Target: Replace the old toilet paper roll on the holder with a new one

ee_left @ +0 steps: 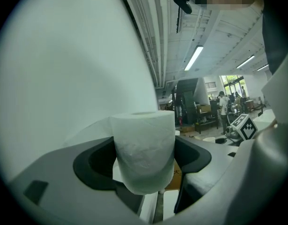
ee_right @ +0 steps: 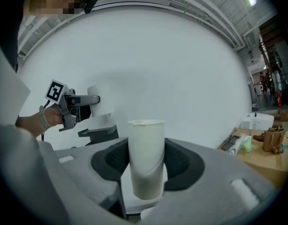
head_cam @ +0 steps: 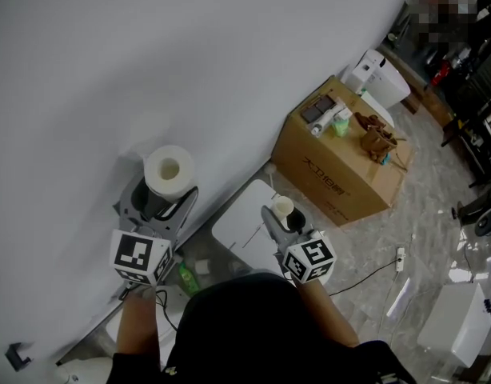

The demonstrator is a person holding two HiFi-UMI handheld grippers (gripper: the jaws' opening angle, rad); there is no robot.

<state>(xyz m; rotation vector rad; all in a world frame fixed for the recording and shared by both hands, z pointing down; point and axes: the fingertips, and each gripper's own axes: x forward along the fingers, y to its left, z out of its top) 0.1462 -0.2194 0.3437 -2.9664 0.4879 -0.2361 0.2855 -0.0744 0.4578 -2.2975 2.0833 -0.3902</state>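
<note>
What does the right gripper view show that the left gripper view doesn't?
Only the right gripper view shows the right hand-held gripper closed on the empty cardboard tube. Only the left gripper view shows people standing far off in the workshop. Both show the white wall and the full toilet paper roll held in the left hand-held gripper.

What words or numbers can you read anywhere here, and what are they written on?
No text here can be read clearly.
Cardboard box: dark print on its side, too small to read.
Left marker cube: black-and-white square pattern, no letters or numbers.
Right marker cube: black-and-white square pattern, no letters or numbers.
</note>
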